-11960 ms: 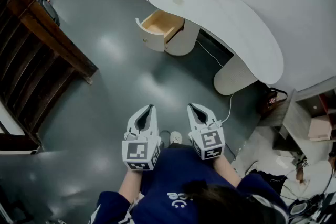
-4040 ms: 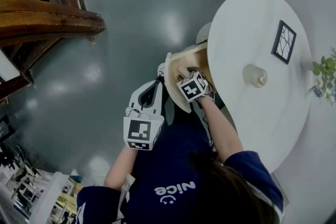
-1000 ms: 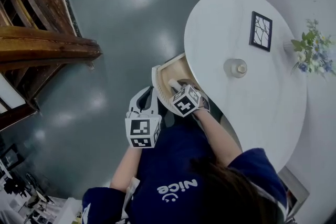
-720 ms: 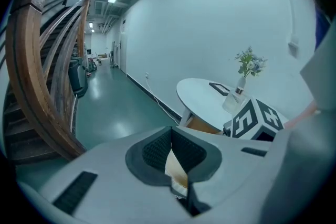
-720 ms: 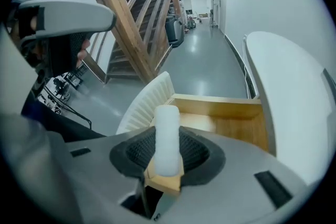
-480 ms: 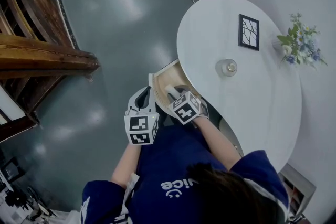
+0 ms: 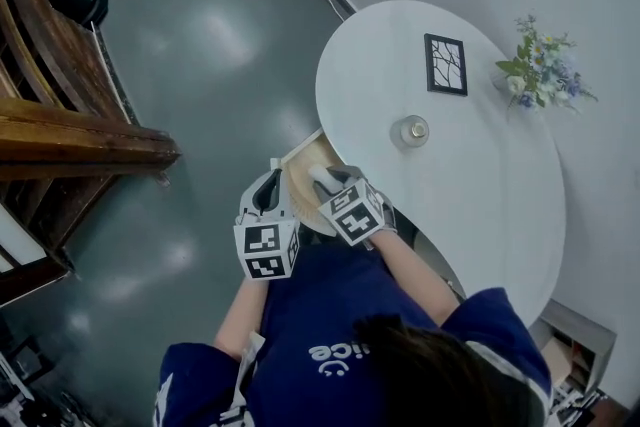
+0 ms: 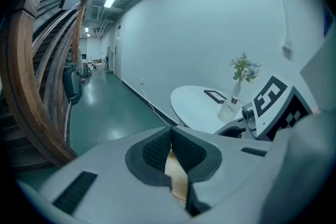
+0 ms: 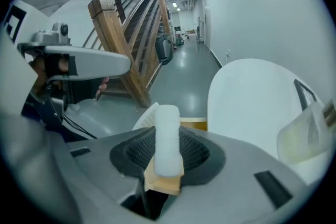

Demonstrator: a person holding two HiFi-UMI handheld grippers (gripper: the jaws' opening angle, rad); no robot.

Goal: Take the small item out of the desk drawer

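The small white oblong item [image 9: 167, 139] stands upright between the jaws of my right gripper [image 9: 167, 148], which is shut on it. In the head view that right gripper [image 7: 330, 183] holds the white item [image 7: 321, 177] above the open wooden drawer [image 7: 300, 173] of the round white desk [image 7: 480, 195]. The drawer's wood [image 9: 192, 124] shows just behind the item. My left gripper [image 7: 267, 195] hovers beside the drawer's curved white front, apart from it. Its pads [image 8: 157, 148] meet at the tip with nothing between them.
On the desk stand a framed picture [image 7: 446, 64], a small glass jar [image 7: 411, 129] and a vase of flowers [image 7: 540, 65]. A wooden staircase [image 7: 70, 135] rises at the left over the dark glossy floor. The person's torso is close behind the drawer.
My right gripper has lifted up out of the drawer with the white item in it. The left gripper has risen a little beside the drawer front.
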